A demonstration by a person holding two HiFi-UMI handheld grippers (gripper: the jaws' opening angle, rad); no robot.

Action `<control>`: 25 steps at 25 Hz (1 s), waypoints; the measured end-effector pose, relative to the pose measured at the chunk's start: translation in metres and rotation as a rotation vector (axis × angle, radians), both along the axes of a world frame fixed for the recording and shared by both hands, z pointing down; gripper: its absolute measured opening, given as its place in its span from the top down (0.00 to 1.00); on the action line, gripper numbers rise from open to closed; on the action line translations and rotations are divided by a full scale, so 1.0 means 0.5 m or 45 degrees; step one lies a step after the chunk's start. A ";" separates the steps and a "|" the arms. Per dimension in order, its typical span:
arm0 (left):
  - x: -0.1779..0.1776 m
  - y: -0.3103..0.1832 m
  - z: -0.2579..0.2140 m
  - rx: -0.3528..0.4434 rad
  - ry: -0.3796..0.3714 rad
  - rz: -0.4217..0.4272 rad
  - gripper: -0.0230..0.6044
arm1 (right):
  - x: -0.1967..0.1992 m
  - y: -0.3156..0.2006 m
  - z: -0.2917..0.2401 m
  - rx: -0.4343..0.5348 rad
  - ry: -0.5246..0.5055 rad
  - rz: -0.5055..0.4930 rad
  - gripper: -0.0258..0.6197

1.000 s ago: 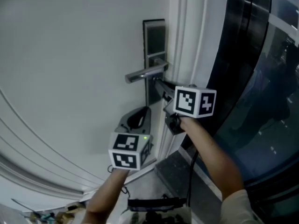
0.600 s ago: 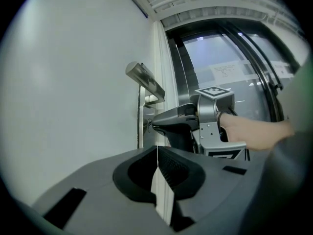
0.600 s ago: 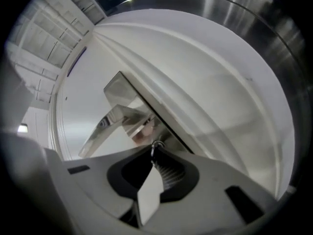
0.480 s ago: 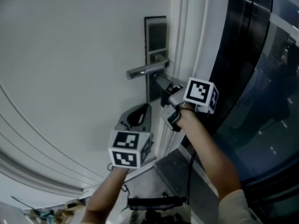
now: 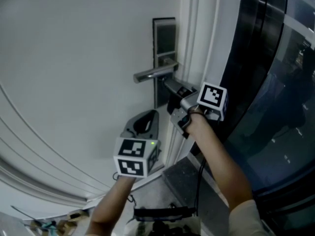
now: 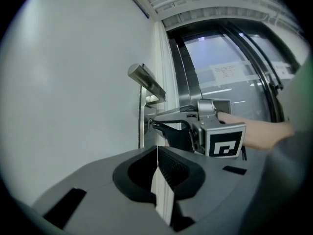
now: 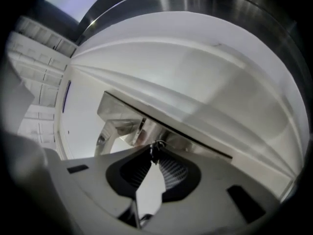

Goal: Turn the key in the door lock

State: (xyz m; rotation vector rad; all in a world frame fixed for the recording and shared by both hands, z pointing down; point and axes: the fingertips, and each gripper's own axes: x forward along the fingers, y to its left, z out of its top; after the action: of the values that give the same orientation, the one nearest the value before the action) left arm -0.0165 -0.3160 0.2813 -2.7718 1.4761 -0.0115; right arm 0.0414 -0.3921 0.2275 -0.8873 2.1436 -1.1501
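Head view: the lever handle (image 5: 152, 74) overhangs the right gripper (image 5: 170, 87) at the lock plate (image 5: 164, 36) and hides its tips. The left gripper (image 5: 150, 118) hangs lower, apart from it. Left gripper view: its jaws are pressed together and empty. Only the right gripper view shows the key (image 7: 155, 151), which sits in the lock between jaws that have just been opening, the pads seemingly off it.

- My left gripper (image 5: 150, 116): low and near, pointing level. Jaws together, nothing between them.
- My left forearm (image 5: 114, 200): comes up from the bottom edge.
- My right gripper (image 5: 167, 85): farther off and to the right, marker cube (image 5: 212, 98) tilted. Jaws have just been opening; pads slightly apart, key (image 7: 154, 150) between their tips.
- My right forearm (image 5: 219, 163): bare, stretched out from the lower right.
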 end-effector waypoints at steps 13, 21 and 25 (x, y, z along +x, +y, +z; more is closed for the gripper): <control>0.006 -0.005 0.010 -0.019 0.017 -0.001 0.93 | 0.014 0.038 -0.016 0.422 0.899 0.139 0.74; 0.008 -0.009 0.011 -0.016 0.015 -0.001 0.93 | 0.005 0.053 -0.020 0.748 1.533 0.255 0.73; 0.008 -0.010 0.017 -0.023 0.014 -0.002 0.93 | -0.009 0.060 -0.010 0.897 1.817 0.252 0.73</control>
State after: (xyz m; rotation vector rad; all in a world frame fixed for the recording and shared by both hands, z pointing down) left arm -0.0126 -0.3211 0.2897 -2.7890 1.4885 -0.0101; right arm 0.0368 -0.3620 0.2225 -1.7324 2.9645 0.6730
